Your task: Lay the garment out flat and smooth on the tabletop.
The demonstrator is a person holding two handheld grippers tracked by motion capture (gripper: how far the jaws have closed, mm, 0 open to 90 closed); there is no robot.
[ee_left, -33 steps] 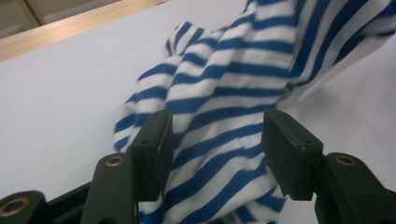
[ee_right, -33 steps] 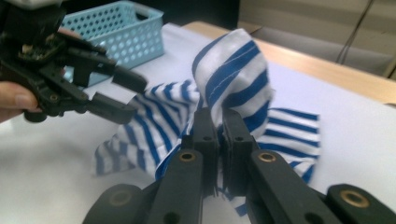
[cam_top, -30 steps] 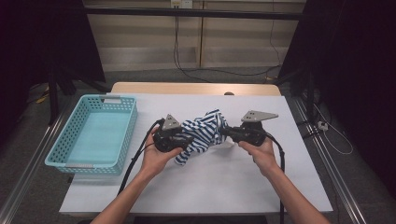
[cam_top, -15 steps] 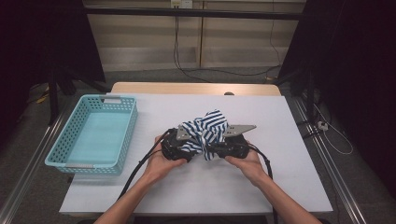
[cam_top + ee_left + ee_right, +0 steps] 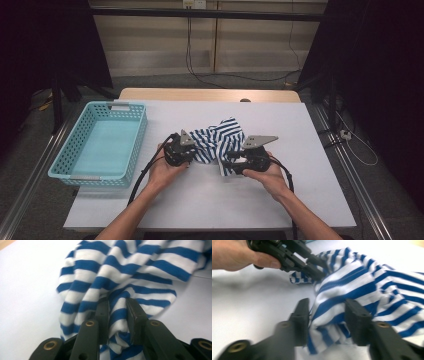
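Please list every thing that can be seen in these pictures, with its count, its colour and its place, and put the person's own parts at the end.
Blue-and-white striped cloth garment: one, bunched at the middle of the table, between both grippers.
Turquoise perforated plastic basket: one, at the table's left edge.
White rectangular table: one, under everything.
Left gripper: one, black, jaws closing on a fold of the garment.
Right gripper: one, black, jaws just opening, the garment lying loosely between them.
Hands: two, one on each gripper.

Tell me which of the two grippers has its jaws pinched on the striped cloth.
The left gripper: its jaws, just closing, squeeze a fold of the striped cloth. The right gripper, just opening, stands wide with cloth loose between its jaws.
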